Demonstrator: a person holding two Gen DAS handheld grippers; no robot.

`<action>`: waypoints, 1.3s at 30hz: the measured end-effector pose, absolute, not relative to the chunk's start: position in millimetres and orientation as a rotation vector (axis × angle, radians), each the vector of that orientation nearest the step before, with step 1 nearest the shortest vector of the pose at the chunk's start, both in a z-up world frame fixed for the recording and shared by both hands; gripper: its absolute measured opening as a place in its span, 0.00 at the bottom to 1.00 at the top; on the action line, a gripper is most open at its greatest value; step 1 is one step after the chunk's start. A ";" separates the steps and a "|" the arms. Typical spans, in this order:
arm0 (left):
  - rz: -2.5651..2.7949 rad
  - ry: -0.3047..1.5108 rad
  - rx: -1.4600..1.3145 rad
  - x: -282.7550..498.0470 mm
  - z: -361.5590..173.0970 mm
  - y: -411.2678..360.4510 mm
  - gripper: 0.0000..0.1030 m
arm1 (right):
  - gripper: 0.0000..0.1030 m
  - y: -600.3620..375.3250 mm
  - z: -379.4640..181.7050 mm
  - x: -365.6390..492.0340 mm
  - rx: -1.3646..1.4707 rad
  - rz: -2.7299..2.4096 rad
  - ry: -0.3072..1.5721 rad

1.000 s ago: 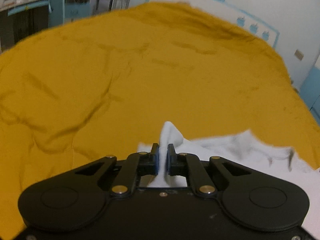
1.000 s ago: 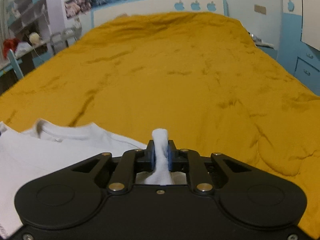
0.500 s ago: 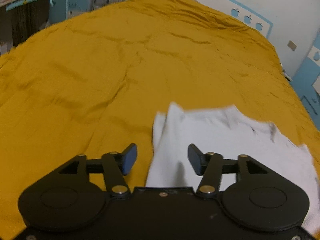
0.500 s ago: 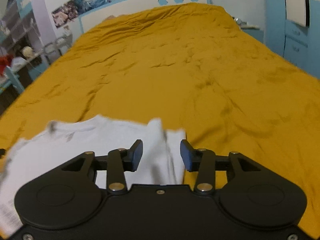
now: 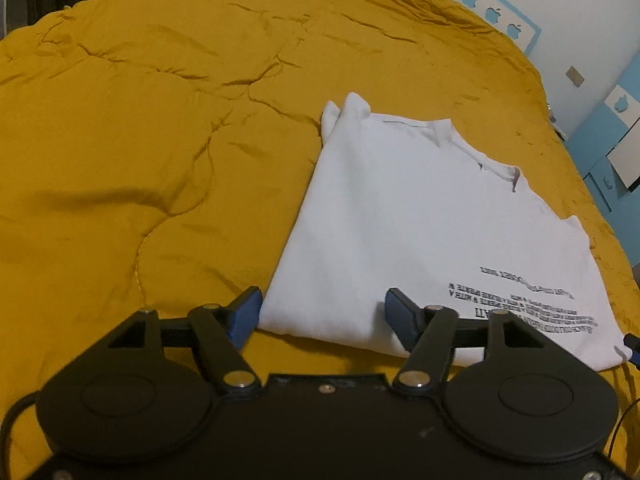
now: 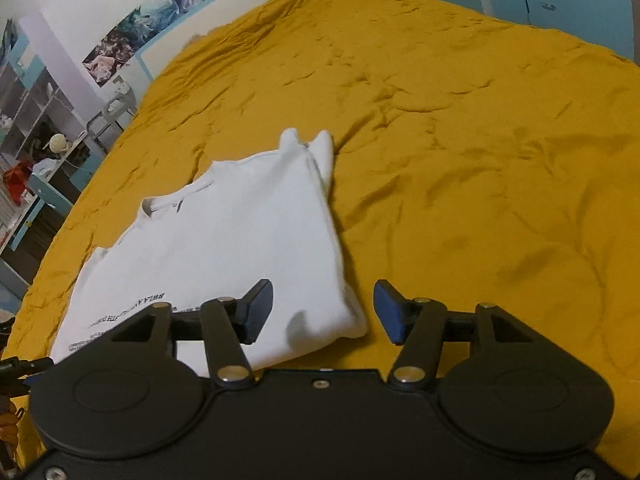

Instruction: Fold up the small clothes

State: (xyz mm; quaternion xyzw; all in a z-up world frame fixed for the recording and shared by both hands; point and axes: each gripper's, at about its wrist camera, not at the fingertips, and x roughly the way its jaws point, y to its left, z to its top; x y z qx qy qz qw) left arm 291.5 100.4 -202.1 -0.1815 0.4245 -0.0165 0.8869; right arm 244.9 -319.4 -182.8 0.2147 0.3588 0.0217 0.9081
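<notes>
A white T-shirt (image 5: 400, 220) with black lettering near its hem lies folded flat on the mustard-yellow bedspread (image 5: 140, 140). My left gripper (image 5: 322, 302) hovers over the shirt's near left corner. Its jaws are apart and closing, and the pads touch no cloth. In the right wrist view the same T-shirt (image 6: 240, 240) lies left of centre, with two small peaks of cloth at its far corner. My right gripper (image 6: 324, 294) stands open above the near right corner, its blue pads clear of the fabric.
The bedspread (image 6: 480, 160) stretches far ahead and to both sides. A white headboard with blue apple shapes (image 5: 496, 16) stands at the far end. Blue drawers (image 5: 608, 160) flank the right side. Shelves and a blue desk (image 6: 36, 152) line the left side.
Both grippers let go of the pinched shirt corners and opened. Both then drew back toward the near edge, and the shirt now lies flat ahead of them.
</notes>
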 end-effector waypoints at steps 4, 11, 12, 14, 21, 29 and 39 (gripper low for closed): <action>-0.060 0.912 -0.402 301.9 -208.0 99.8 0.15 | 0.13 -312.3 -187.3 246.2 0.371 0.041 0.771; -0.069 0.903 -0.345 294.6 -184.3 99.2 0.16 | 0.06 -314.4 -158.1 226.5 0.312 0.056 0.713; -0.062 0.928 -0.338 298.4 -189.4 98.8 0.17 | 0.06 -315.7 -161.6 227.6 0.313 0.054 0.726; -0.056 0.979 -0.337 304.7 -208.4 100.0 0.19 | 0.06 -319.3 -179.1 233.6 0.314 0.038 0.764; -0.076 0.952 -0.337 294.7 -217.5 103.6 0.31 | 0.07 -329.7 -210.5 229.1 0.406 0.009 0.784; -0.040 0.919 -0.294 284.3 -186.0 115.2 0.79 | 0.56 -309.7 -158.0 209.7 0.287 -0.070 0.632; -0.044 0.882 -0.417 328.3 -166.6 139.0 0.87 | 0.68 -227.4 -132.7 247.3 0.190 0.009 0.562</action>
